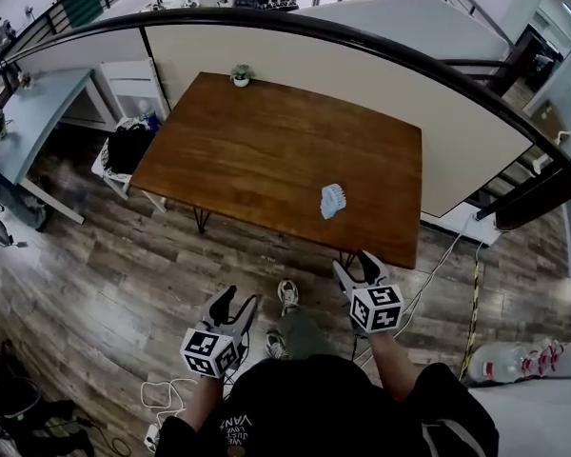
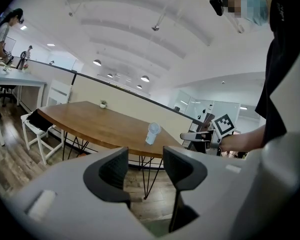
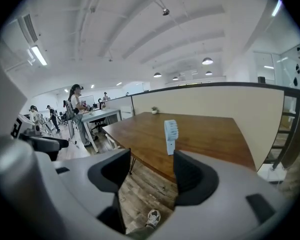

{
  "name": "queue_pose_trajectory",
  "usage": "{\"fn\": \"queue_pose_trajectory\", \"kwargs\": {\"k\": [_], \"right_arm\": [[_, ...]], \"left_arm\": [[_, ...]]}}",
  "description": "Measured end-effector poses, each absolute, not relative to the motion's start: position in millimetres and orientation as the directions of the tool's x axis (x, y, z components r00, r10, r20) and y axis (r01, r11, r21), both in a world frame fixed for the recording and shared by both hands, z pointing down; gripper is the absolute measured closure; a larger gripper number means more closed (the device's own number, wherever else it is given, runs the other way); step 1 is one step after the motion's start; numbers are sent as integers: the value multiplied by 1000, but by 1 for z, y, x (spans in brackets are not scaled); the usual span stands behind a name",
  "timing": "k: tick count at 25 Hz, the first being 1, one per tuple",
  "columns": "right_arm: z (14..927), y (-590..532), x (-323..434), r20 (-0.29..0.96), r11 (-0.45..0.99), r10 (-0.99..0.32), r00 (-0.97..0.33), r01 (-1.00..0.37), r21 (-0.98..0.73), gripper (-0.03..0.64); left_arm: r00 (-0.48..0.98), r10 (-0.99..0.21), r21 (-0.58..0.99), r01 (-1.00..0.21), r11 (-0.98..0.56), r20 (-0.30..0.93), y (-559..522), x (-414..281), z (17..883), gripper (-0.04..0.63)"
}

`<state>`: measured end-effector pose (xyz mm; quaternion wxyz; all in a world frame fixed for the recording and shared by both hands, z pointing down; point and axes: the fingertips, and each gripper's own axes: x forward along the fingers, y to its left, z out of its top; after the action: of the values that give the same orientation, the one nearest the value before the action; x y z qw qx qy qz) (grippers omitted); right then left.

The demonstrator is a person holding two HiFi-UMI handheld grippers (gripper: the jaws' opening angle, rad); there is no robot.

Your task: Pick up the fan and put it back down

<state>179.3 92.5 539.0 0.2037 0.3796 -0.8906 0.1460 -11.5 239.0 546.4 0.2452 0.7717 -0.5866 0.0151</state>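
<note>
On the wood-plank floor (image 1: 105,274) stands one brown worktop (image 1: 266,150). A curved pale partition (image 1: 381,74) topped by a dark rail wraps round it from 12 to 3 o'clock. At the worktop's 9 o'clock sits one white chair (image 1: 114,174) carrying a black bag (image 1: 128,149).

Two grippers hang over the floor at the worktop's 6 o'clock, short of its near edge. The left gripper (image 1: 238,300) is lower and well apart from the worktop, and the right gripper (image 1: 355,263) is just beside the near corner. Both have their jaws wide apart and hold nothing. Two shoes (image 1: 287,295) show between them.

The one fan (image 1: 333,201), pale blue-white, stands upright on the worktop toward its 5 o'clock corner. Nothing lies between it and the grippers. One small potted plant (image 1: 241,74) sits at the far 11 o'clock edge, well apart from the fan.
</note>
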Motion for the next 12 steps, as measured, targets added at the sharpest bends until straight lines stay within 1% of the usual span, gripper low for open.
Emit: {"fn": "queue_pose_trajectory", "kwargs": {"k": [12], "right_arm": [[559, 22, 153, 506, 634, -631, -588, -767, -100, 377]], "left_arm": [[316, -896, 355, -914, -198, 313, 182, -48, 547, 393]]}}
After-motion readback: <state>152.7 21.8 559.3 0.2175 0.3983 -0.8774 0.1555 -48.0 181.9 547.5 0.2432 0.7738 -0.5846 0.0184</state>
